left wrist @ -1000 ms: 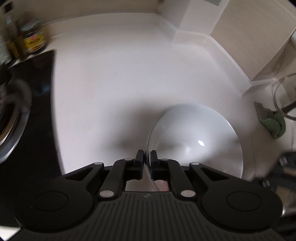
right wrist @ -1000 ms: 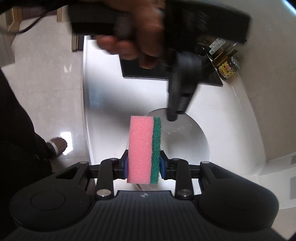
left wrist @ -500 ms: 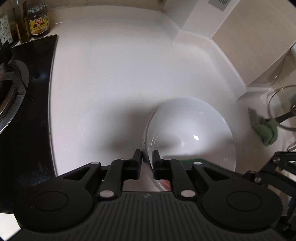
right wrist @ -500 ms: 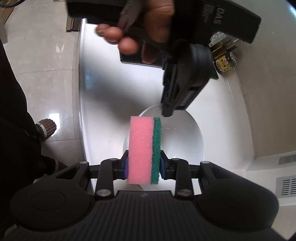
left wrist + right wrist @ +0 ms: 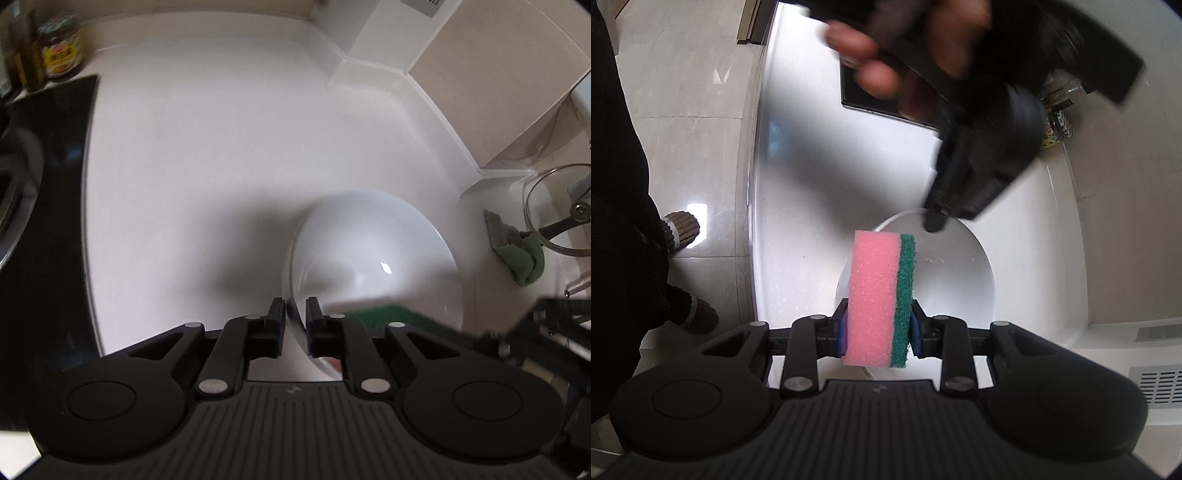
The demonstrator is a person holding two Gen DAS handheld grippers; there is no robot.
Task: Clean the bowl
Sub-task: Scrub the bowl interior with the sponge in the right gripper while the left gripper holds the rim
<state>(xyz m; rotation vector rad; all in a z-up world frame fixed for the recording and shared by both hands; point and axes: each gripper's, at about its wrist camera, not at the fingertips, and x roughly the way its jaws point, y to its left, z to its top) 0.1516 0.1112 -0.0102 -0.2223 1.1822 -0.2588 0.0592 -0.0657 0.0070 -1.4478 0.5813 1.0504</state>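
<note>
A white bowl (image 5: 369, 251) rests on the white counter (image 5: 207, 155), its near rim running between the fingers of my left gripper (image 5: 295, 314). The left jaws are opening; a gap shows on both sides of the rim and the pads do not press it. In the right wrist view the bowl (image 5: 953, 280) lies below my right gripper (image 5: 879, 325), which is shut on a pink sponge with a green scouring side (image 5: 875, 295), held upright just above the bowl's near rim. The left gripper (image 5: 934, 221) reaches the far rim there. The sponge's green edge (image 5: 384, 314) shows inside the bowl.
A black cooktop (image 5: 44, 221) borders the counter on the left, with jars (image 5: 61, 51) behind it. A green cloth (image 5: 521, 258) and a glass lid (image 5: 554, 206) lie right of the bowl. The person's hand (image 5: 905, 55) holds the left gripper; slippered feet (image 5: 683, 229) stand on the tiled floor.
The left jaws have parted from a tight grip on the bowl's rim to a visible gap. The sponge has come closer over the bowl and its green edge now shows in the left wrist view.
</note>
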